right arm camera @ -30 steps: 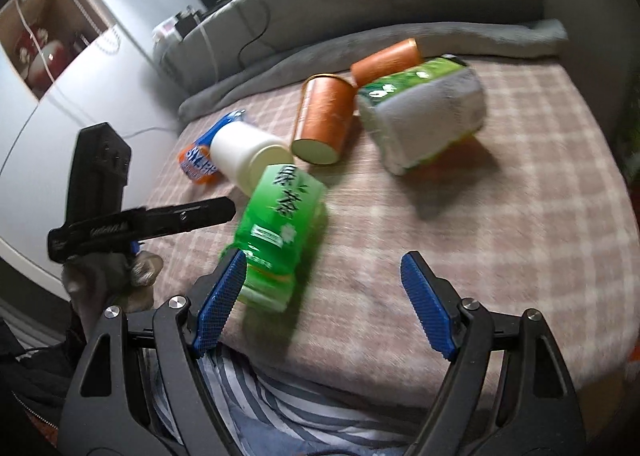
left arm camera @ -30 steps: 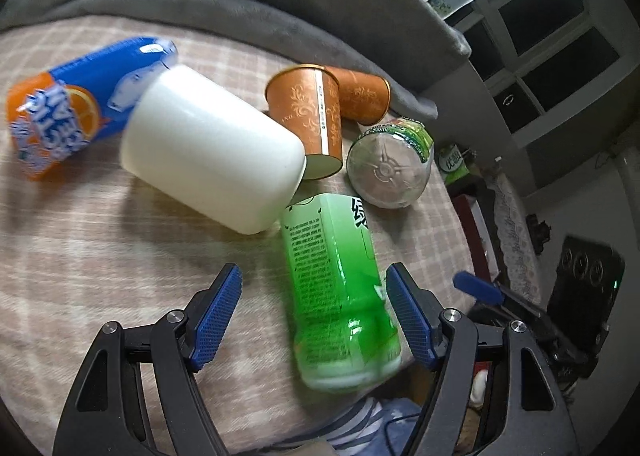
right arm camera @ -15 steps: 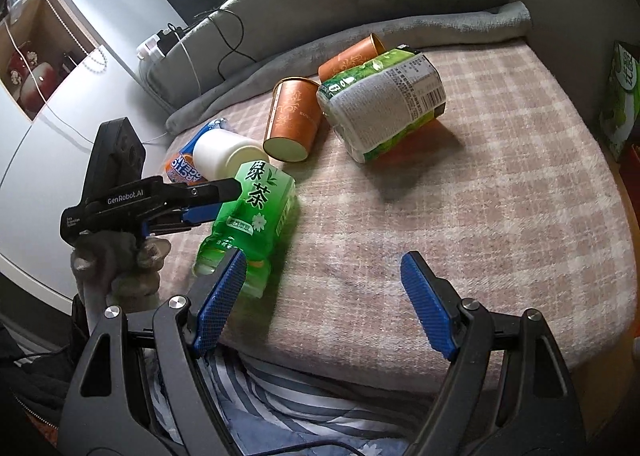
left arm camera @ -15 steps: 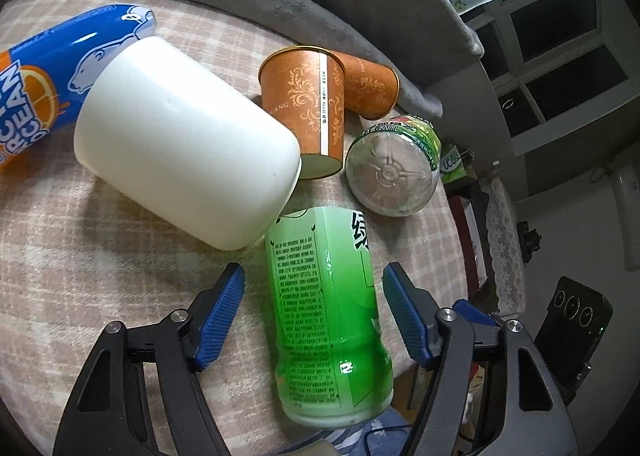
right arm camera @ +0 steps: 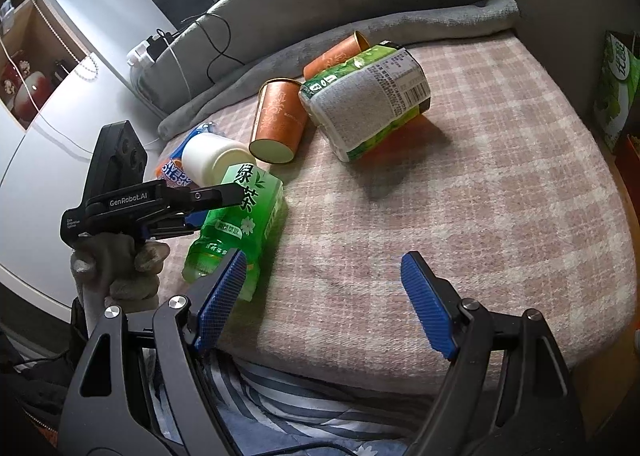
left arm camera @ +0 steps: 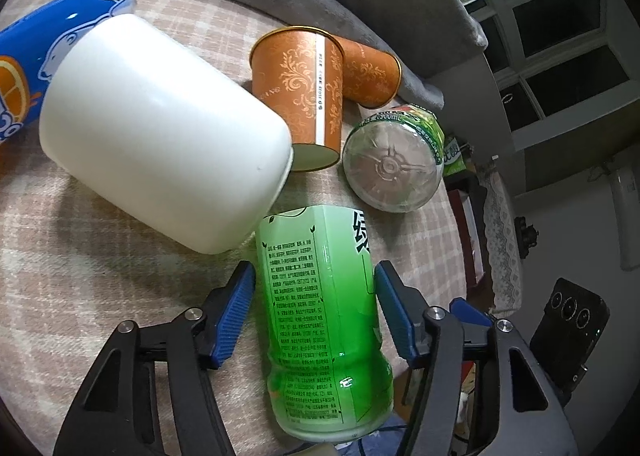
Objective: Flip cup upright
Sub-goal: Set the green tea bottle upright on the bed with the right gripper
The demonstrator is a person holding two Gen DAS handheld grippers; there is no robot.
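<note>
A green tea bottle lies on its side on the pink checked blanket; it also shows in the right wrist view. My left gripper straddles it, blue pads close on both sides, jaws still open. A white cup lies on its side just beyond, also in the right wrist view. Two orange paper cups lie tipped over. My right gripper is open and empty above the blanket's front edge.
A large clear bottle with a green label lies to the right, also in the right wrist view. A blue and orange bottle lies far left. A grey blanket roll borders the back. A striped cloth hangs at the front.
My left gripper has moved forward over the green bottle and its jaws have narrowed around it. The right gripper has pulled back and risen a little, still open.
</note>
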